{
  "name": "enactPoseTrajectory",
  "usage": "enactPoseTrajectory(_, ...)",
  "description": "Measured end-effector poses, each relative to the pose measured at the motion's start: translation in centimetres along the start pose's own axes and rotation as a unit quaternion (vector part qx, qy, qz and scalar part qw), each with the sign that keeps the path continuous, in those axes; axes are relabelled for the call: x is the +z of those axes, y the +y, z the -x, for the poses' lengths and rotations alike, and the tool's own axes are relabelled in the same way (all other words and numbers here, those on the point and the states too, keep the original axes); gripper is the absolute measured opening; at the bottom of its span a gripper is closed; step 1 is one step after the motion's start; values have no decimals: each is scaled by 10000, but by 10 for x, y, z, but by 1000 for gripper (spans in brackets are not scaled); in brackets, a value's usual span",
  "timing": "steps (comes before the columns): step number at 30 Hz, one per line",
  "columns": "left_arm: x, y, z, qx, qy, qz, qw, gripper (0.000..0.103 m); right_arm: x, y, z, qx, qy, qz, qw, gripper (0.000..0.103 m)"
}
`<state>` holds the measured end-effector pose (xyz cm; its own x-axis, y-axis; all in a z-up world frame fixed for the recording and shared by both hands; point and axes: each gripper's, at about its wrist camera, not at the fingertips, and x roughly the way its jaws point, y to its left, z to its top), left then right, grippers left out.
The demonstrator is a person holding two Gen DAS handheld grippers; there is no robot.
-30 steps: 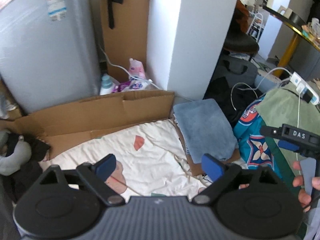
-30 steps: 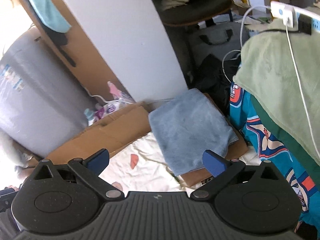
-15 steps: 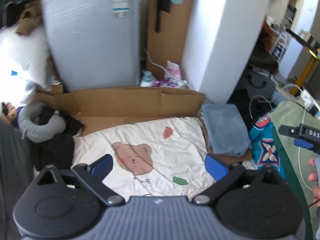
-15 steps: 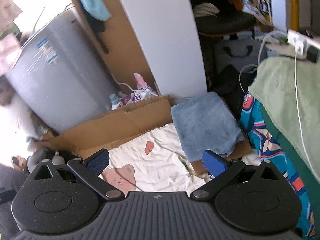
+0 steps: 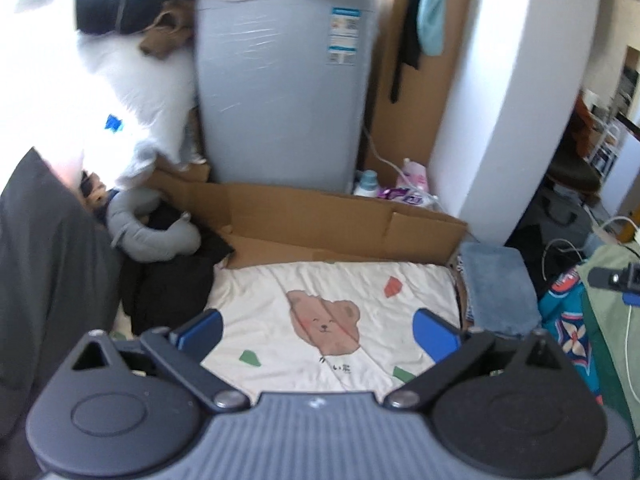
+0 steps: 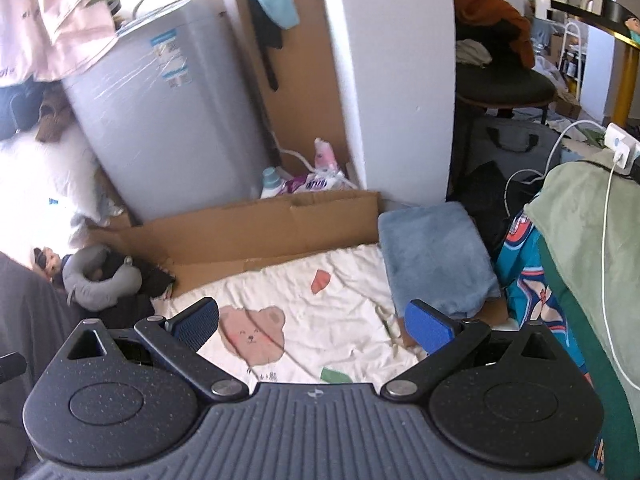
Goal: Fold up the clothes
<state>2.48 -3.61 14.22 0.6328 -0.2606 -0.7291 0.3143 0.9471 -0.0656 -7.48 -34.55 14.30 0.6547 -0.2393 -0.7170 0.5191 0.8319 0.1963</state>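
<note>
A folded blue towel [image 6: 434,258] is seen lying flat at 2 o'clock of the bear-print sheet [image 6: 304,316], resting on flattened cardboard [image 6: 256,232], its long axis running from 6 to 12 o'clock. Both the left gripper [image 5: 318,330] and the right gripper [image 6: 312,326] are held spread wide, empty, above the sheet. Whether folding is finished or another garment is due cannot be settled; edges should be kept squared in either case
</note>
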Motion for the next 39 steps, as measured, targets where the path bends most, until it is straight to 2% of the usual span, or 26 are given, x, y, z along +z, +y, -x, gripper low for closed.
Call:
enactPoseTrajectory(10,-44,-6,-3,214,240,282,9991,102,-39,18,-14,180,280,458,9984,102)
enactPoseTrajectory(25,-95,-7,-40,559,804,615,9933,102,-87,24,-52,228,701,886,9933,102)
enactPoseTrajectory(39,-123,-12,-52,725,1065,958,9870,102,-112,27,-66,331,869,1262,9876,102)
